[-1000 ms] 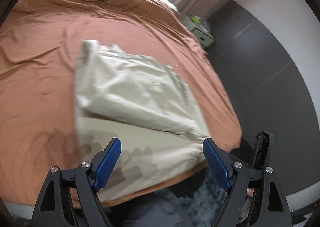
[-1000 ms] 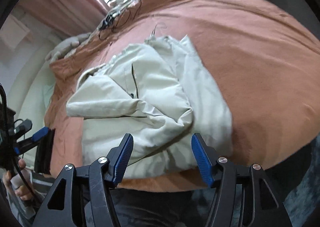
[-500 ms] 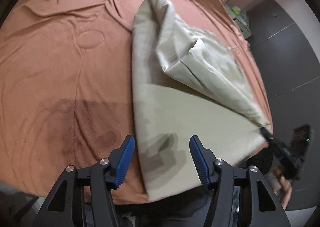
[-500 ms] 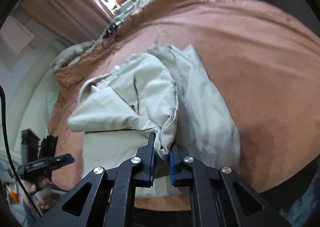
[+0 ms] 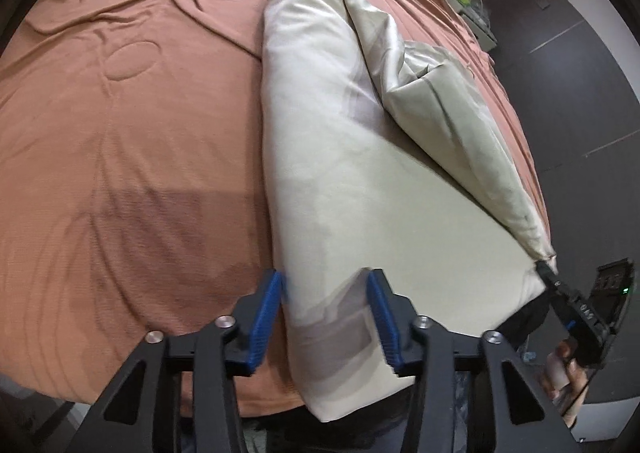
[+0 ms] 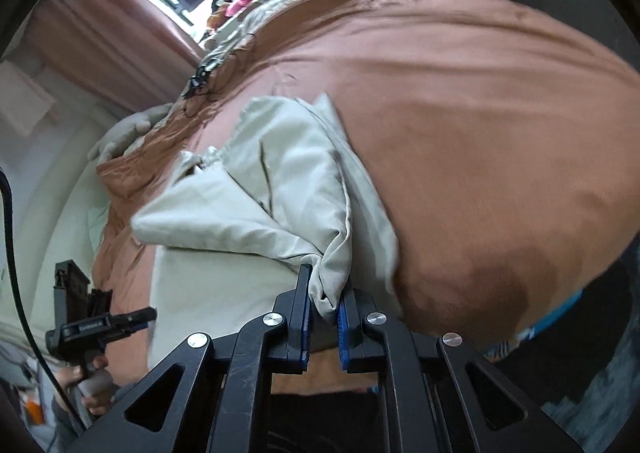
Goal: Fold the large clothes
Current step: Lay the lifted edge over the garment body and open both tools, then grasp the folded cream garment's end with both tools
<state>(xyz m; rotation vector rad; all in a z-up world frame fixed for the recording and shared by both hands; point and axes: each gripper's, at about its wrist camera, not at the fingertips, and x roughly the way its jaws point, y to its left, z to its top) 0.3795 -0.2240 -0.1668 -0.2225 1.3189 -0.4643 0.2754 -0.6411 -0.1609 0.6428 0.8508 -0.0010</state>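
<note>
Right wrist: right gripper (image 6: 324, 301) clamped on garment (image 6: 280, 189) corner; left gripper (image 5: 326, 317) half-open, closing astride near edge.

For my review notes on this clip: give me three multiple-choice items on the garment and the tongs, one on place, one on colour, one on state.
1. Where does the garment lie?
A. on the floor
B. on the bedspread
C. on a chair

2. What colour are the pads of the tongs?
A. blue
B. red
C. white

3. How do the right tongs stand?
A. wide open above the bed
B. shut on nothing
C. shut on a bunched corner of the garment

Answers:
1. B, the pale cloth is spread over the brown bedspread.
2. A, both wrist views show blue ribbed pads.
3. C, the right wrist view shows cloth pinched between the closed pads, while the left tongs have just been closing, with the near edge of the garment between their pads.
</note>
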